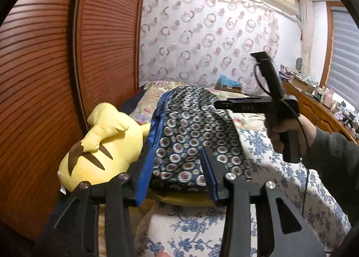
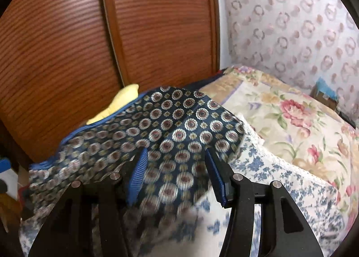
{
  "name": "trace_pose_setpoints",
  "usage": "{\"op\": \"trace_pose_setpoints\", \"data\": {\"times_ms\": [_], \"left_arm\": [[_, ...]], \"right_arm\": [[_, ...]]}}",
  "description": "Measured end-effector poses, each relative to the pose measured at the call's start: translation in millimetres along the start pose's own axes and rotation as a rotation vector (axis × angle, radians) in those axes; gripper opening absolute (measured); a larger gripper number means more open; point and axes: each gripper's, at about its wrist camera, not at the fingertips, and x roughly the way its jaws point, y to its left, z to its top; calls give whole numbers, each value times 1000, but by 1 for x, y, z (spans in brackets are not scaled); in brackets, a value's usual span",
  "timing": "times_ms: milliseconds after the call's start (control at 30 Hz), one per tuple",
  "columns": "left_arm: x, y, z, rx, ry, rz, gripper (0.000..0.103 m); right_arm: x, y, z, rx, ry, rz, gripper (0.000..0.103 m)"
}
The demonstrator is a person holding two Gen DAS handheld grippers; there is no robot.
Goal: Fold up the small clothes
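Observation:
A dark blue patterned garment with round medallion prints and a bright blue hem lies on the bed; it also shows in the right wrist view. My left gripper is open, its blue-padded fingers spread on either side of the garment's near end, just above it. My right gripper is open and hovers over the garment, nothing between its fingers. In the left wrist view the right gripper is held in a hand, above the garment's right side.
A yellow plush toy lies left of the garment against the wooden louvred wardrobe. The bed has a blue-flowered sheet and a rose-patterned quilt. A cluttered wooden dresser stands at the right.

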Motion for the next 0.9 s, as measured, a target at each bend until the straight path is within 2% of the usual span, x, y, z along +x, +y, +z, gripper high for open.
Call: {"op": "trace_pose_setpoints", "data": {"times_ms": [233,400,533,733,900], "left_arm": [[-8,-31,1,34,-8,-18,45],[-10,-59,-2,75,-16,-41,48],[-10,-78,-6,86,-5,-73,48],[-13,-112,-12,132,-15,-91,48],[-23,-140,-19,164,-29,-136,48]], "right_arm": [[-84,10,-39,-2,-56,-74,55],[-144,14,-80,15,-99,-146,65],[-183,13,-111,82,-147,-238,75],[-234,12,-156,186,-193,-342,76],[-273,14,-184,226,-215,-407,76]]}}
